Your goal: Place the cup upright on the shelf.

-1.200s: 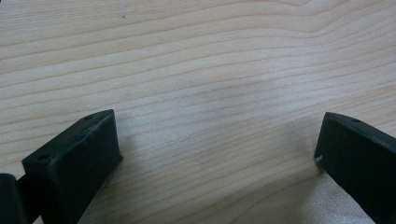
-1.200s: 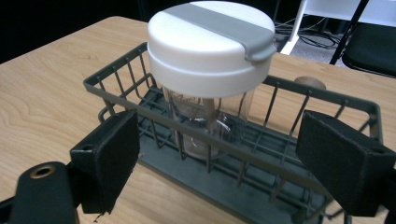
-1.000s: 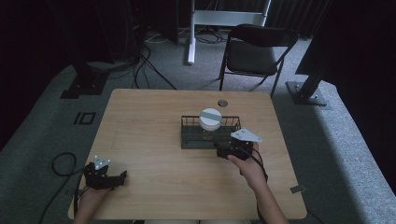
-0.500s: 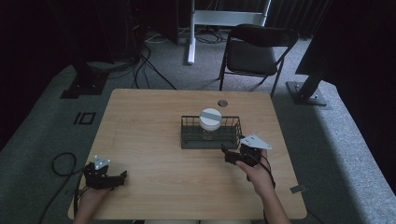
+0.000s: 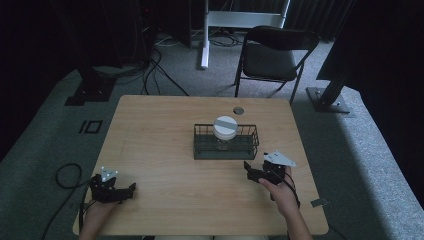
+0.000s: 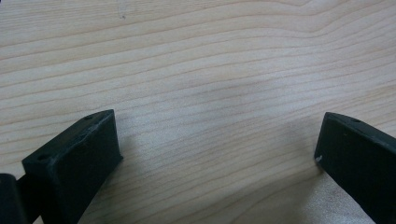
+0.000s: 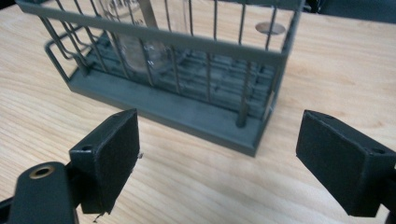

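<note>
Since a second ago, my right gripper has drawn back from the wire basket toward my side of the table. It was up against the basket's right near corner; now it sits apart from it, with bare wood between. My left gripper has not moved and rests near the table's left near corner, well apart from everything else.

From above, the dark wire basket stands just beyond the middle of the wooden table. Inside it, toward the left half, stands a clear glass jar with a pale round lid. The jar is upright and its lid is on.

From the right gripper view, my two black jaws are spread wide with nothing between them, and they point at the basket's near wall. The jar's glass body shows through the bars at the upper left. From the left gripper view, my jaws are likewise spread wide over bare wood grain, holding nothing.

I judge the placing finished: the jar is in the basket and released, and my right hand is pulling clear. Little seems left beyond bringing that hand to rest, unless the basket itself is to be moved.
</note>
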`<action>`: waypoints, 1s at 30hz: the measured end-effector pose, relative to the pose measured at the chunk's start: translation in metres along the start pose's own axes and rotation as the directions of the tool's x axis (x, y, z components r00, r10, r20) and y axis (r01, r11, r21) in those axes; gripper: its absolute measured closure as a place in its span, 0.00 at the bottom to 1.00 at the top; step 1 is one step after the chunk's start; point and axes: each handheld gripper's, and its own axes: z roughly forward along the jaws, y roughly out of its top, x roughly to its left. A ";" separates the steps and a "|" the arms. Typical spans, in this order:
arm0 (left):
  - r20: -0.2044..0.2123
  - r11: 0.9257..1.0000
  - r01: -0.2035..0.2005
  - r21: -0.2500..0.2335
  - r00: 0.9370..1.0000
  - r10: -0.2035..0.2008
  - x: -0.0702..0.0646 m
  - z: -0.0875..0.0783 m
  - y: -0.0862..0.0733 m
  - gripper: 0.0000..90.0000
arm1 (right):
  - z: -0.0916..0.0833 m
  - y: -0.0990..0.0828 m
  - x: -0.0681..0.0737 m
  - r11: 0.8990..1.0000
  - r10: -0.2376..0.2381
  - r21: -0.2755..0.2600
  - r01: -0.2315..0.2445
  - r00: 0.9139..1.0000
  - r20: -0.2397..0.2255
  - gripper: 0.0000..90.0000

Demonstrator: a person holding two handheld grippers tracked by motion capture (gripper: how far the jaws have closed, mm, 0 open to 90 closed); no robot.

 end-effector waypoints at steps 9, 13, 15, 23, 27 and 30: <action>0.000 1.000 0.000 0.000 1.000 0.000 0.000 0.000 0.000 0.00 | 0.000 -0.015 -0.010 0.999 0.018 0.028 -0.018 1.000 0.022 0.15; 0.000 1.000 -0.001 0.000 1.000 0.001 0.000 0.000 0.000 0.00 | 0.000 -0.022 -0.017 0.999 0.033 0.039 -0.034 0.999 0.038 0.15; 0.000 1.000 0.000 0.000 1.000 0.000 0.000 0.000 0.000 0.00 | 0.000 -0.024 -0.018 0.998 0.035 0.044 -0.036 0.999 0.042 0.15; 0.000 1.000 -0.002 0.002 1.000 0.002 0.000 0.000 0.000 0.00 | 0.000 -0.035 -0.030 0.995 0.066 0.073 -0.071 0.995 0.070 0.15; 0.000 1.000 -0.002 0.002 1.000 0.002 0.000 0.000 0.000 0.00 | 0.000 -0.038 -0.034 0.993 0.072 0.086 -0.079 0.994 0.082 0.15; 0.000 1.000 -0.002 0.002 1.000 0.002 0.000 0.000 0.000 0.00 | 0.000 -0.040 -0.036 0.992 0.065 0.100 -0.073 0.994 0.085 0.15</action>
